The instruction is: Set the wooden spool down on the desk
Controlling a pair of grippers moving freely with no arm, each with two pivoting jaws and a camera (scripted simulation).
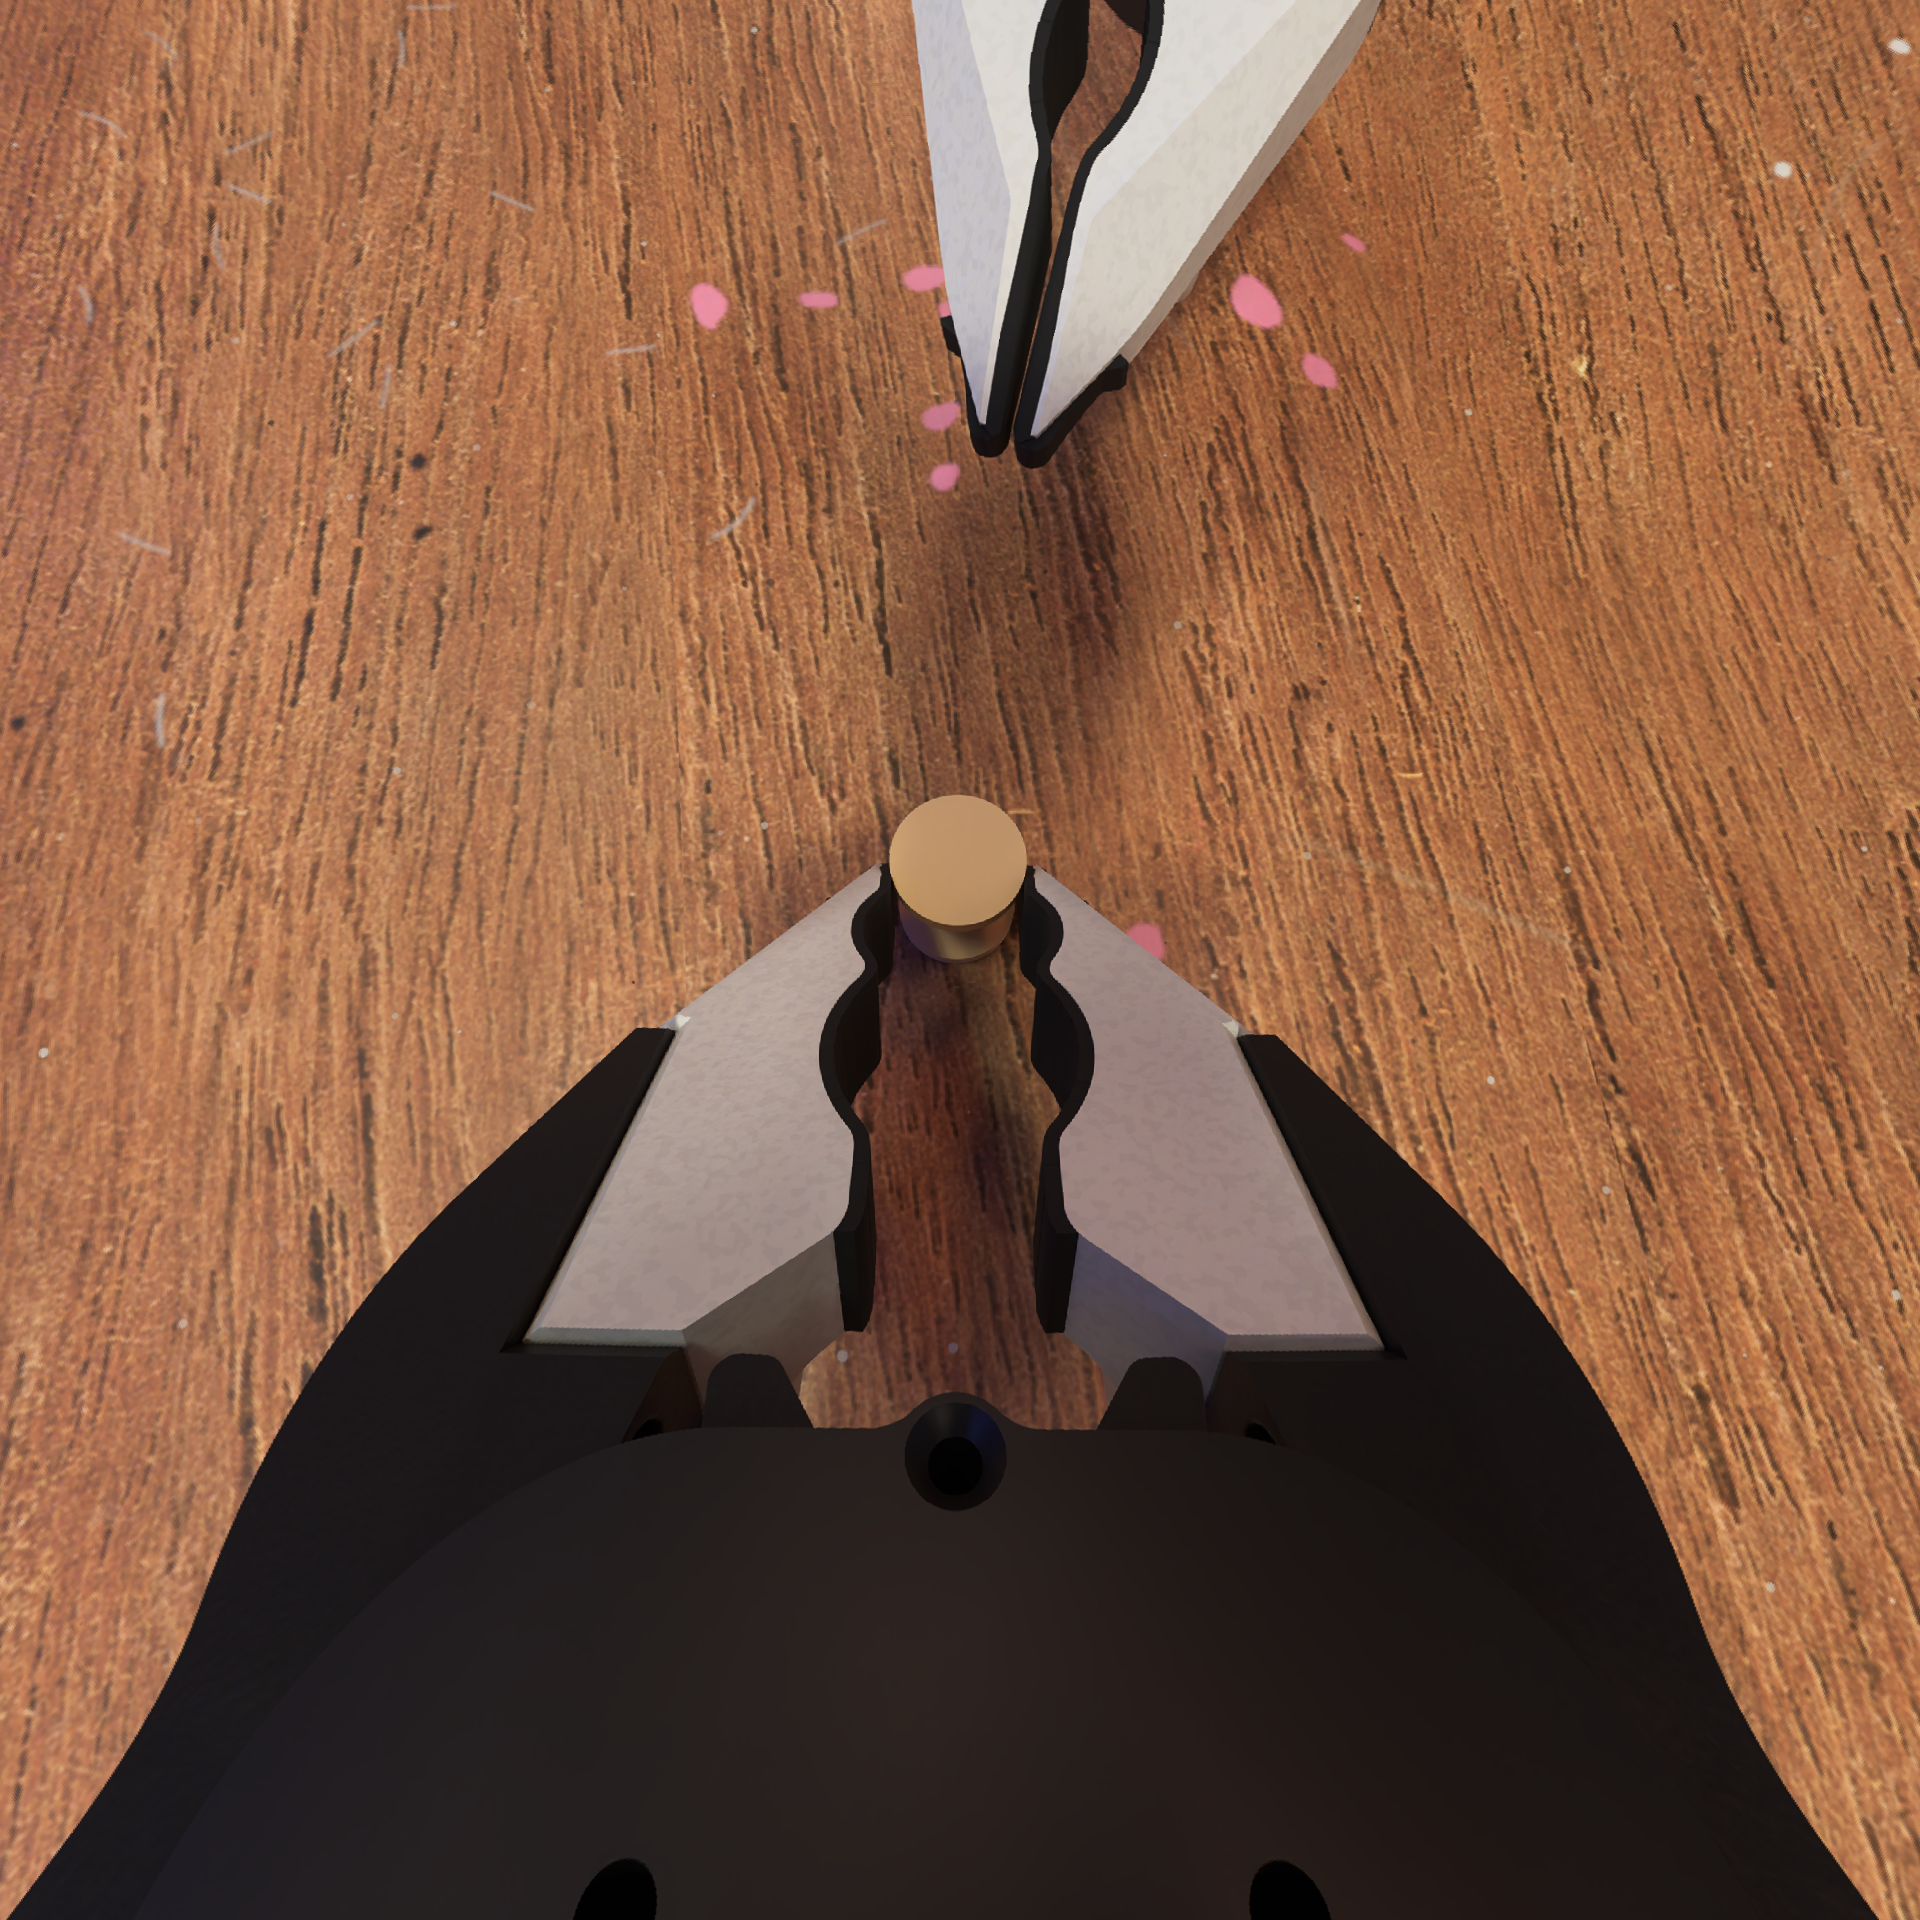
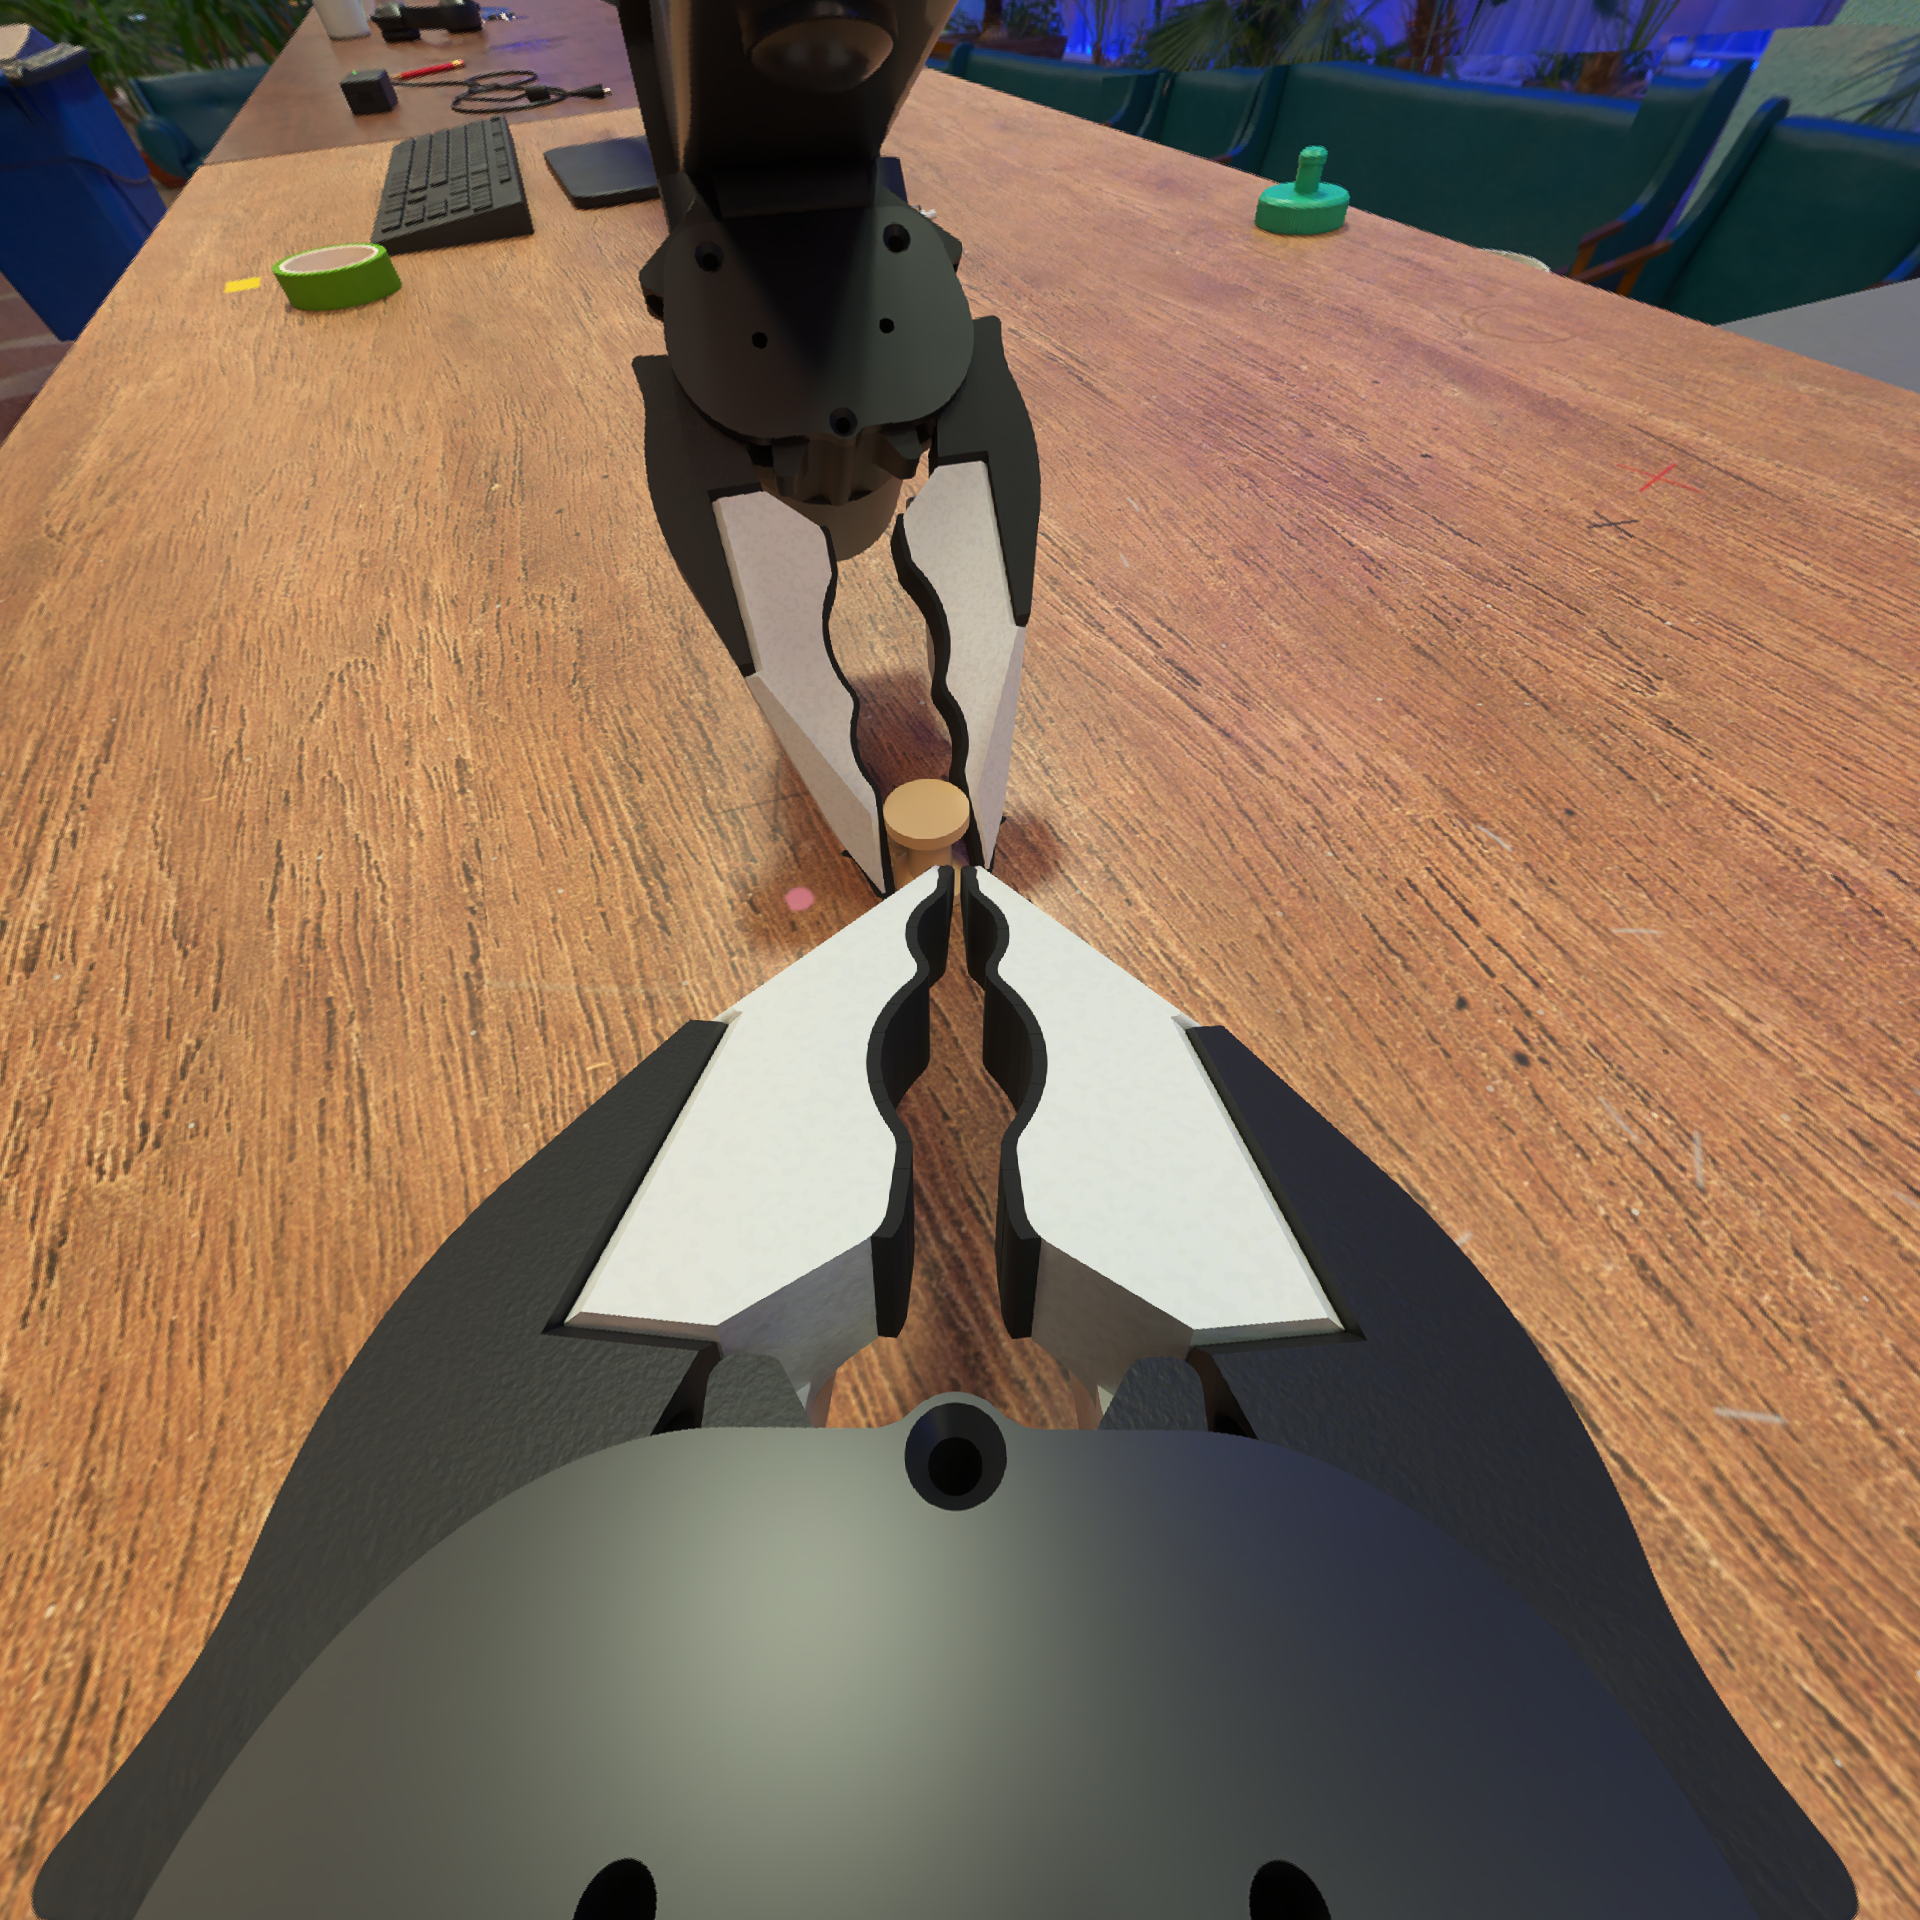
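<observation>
Clamped at frame centre, my left gripper (image 1: pixel 957 902) lowers the upright wooden spool (image 1: pixel 957 864) to the desk (image 1: pixel 416 727); my right gripper (image 2: pixel 954 878), empty, nearly closed, waits.

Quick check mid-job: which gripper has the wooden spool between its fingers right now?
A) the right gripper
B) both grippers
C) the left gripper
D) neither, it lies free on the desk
C: the left gripper has its fingertips on either side of the wooden spool, while the right gripper is shut with nothing between its fingers, a little short of the spool.
</observation>
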